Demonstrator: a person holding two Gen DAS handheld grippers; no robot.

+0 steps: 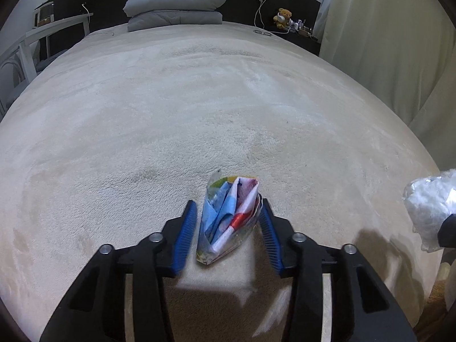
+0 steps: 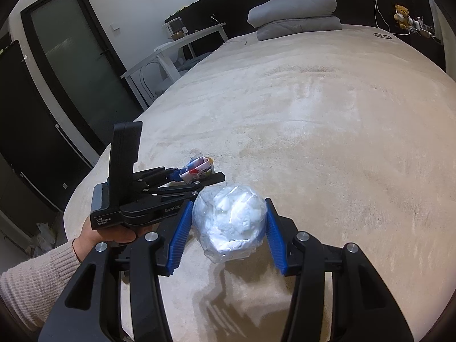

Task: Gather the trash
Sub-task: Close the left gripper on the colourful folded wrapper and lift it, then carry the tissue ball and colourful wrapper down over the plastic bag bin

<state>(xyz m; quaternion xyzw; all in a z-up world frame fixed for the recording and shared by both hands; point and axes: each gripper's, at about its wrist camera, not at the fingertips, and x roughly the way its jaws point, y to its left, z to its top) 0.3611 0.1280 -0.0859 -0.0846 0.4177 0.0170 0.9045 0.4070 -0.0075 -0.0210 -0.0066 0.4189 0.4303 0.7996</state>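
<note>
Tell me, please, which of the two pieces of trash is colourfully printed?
The folded printed wrapper between the left gripper's blue pads; the clear crumpled plastic ball in the right gripper is plain white.

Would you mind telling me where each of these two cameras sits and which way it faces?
Left wrist: on the left gripper, looking along its blue fingers up the bed; colourful wrapper between them.
Right wrist: on the right gripper, facing the same bed; its fingers clamp a clear bag of white trash; a hand and sleeve show.
Shared: wrapper, trash bag, grey pillows.
</note>
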